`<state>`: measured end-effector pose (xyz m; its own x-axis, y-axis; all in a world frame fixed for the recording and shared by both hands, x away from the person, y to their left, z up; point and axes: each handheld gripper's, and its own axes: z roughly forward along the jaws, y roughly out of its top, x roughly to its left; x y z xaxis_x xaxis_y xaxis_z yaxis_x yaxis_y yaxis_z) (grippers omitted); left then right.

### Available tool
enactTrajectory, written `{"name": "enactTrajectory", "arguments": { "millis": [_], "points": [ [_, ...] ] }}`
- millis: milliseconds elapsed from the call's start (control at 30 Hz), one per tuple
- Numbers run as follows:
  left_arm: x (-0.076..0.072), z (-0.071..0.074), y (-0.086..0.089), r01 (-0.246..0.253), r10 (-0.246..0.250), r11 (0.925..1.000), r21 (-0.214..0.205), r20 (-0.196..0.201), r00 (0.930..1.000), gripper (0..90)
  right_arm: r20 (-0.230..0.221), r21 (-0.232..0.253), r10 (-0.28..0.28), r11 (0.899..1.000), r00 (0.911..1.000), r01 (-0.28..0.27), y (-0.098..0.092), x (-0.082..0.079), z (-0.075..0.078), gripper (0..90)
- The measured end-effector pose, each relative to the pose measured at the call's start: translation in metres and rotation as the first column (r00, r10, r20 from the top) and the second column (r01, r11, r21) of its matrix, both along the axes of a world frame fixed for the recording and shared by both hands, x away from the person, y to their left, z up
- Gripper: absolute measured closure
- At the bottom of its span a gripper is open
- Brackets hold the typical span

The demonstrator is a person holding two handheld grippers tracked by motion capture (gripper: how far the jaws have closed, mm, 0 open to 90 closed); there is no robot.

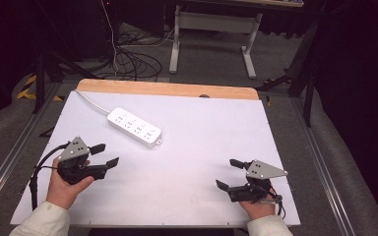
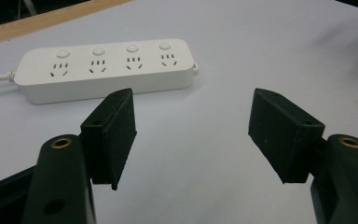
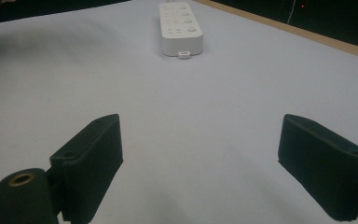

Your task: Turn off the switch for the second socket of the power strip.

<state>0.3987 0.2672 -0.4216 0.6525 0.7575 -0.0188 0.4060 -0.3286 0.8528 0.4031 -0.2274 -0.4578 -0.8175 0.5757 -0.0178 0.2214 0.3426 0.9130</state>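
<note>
A white power strip (image 1: 134,127) with several sockets lies flat at the back left of the white table, its cord running off to the far left. The left gripper view has the power strip (image 2: 105,70) just beyond the jaws. My left gripper (image 1: 105,155) hovers near the table's left side, a short way in front of the strip, pointing right, open with nothing between its jaws. At the front right my right gripper (image 1: 230,173) points left, open and empty. In the right gripper view the power strip (image 3: 181,28) lies far ahead.
The white table top (image 1: 202,132) has a wooden strip (image 1: 167,89) along its far edge. Behind the table stand a desk frame (image 1: 211,34) and loose cables (image 1: 128,59) on the floor. Metal rails run along both sides of the table.
</note>
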Motion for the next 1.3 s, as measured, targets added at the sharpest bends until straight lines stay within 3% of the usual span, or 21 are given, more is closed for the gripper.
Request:
{"name": "enactTrajectory", "arguments": {
  "millis": [200, 433, 500, 633, 667, 700, 800, 867, 1033, 1100, 1300],
  "points": [
    [0.01, 0.009, -0.003, 0.003, -0.003, 0.9998, 0.018, -0.003, 1.0, 32.0, 0.0, -0.004, 0.002, 1.0, 1.0, -0.002, 0.0, 0.0, 0.0, 14.1],
    [0.015, 0.013, -0.006, -0.004, 0.004, 1.0, 0.009, -0.006, 1.0, 34.2, -0.002, -0.003, 0.005, 1.0, 1.0, -0.006, 0.001, 0.0, 0.0, 14.1],
    [0.016, 0.013, -0.006, -0.004, 0.004, 0.9998, 0.017, -0.013, 0.9999, 39.4, -0.002, -0.003, 0.004, 1.0, 1.0, -0.004, 0.001, 0.0, 0.0, 14.2],
    [0.023, 0.015, -0.008, 0.007, -0.005, 0.9996, 0.028, -0.058, 0.9983, 58.3, -0.002, 0.0, 0.001, 1.0, 1.0, -0.001, 0.001, 0.0, -0.001, 14.2],
    [0.025, 0.016, -0.008, 0.002, 0.0, 0.9993, 0.037, -0.053, 0.9986, 58.3, -0.002, 0.0, 0.001, 1.0, 1.0, -0.001, 0.001, 0.0, -0.001, 14.2],
    [0.027, 0.017, -0.008, -0.003, 0.005, 0.9992, 0.04, -0.049, 0.9988, 67.5, -0.003, -0.001, 0.0, 1.0, 1.0, 0.0, 0.001, 0.0, -0.001, 14.2],
    [0.032, 0.021, -0.009, -0.006, 0.008, 0.9985, 0.055, -0.04, 0.9992, 73.6, -0.007, -0.001, 0.0, 1.0, 1.0, 0.0, 0.001, 0.0, -0.002, 14.2],
    [0.035, 0.023, -0.01, -0.008, 0.01, 0.9985, 0.053, -0.043, 0.999, 85.7, -0.011, 0.003, -0.004, 1.0, 0.9999, 0.004, 0.0, 0.001, -0.002, 14.2],
    [0.047, 0.029, -0.01, -0.023, 0.025, 0.9991, 0.035, -0.042, 0.9988, 89.6, -0.016, 0.007, -0.01, 1.0, 0.9998, 0.01, -0.003, 0.0, -0.004, 14.2],
    [0.053, 0.031, -0.011, -0.02, 0.021, 0.9998, 0.002, -0.053, 0.9984, 89.6, -0.013, 0.014, -0.012, 1.0, 0.9998, 0.012, -0.004, 0.0, -0.004, 14.2],
    [0.07, 0.033, -0.016, -0.026, 0.028, 0.9986, 0.046, -0.049, 0.9984, 89.6, -0.014, 0.024, -0.024, 0.999, 0.9996, 0.024, -0.009, -0.004, -0.005, 14.0]
  ]
}}
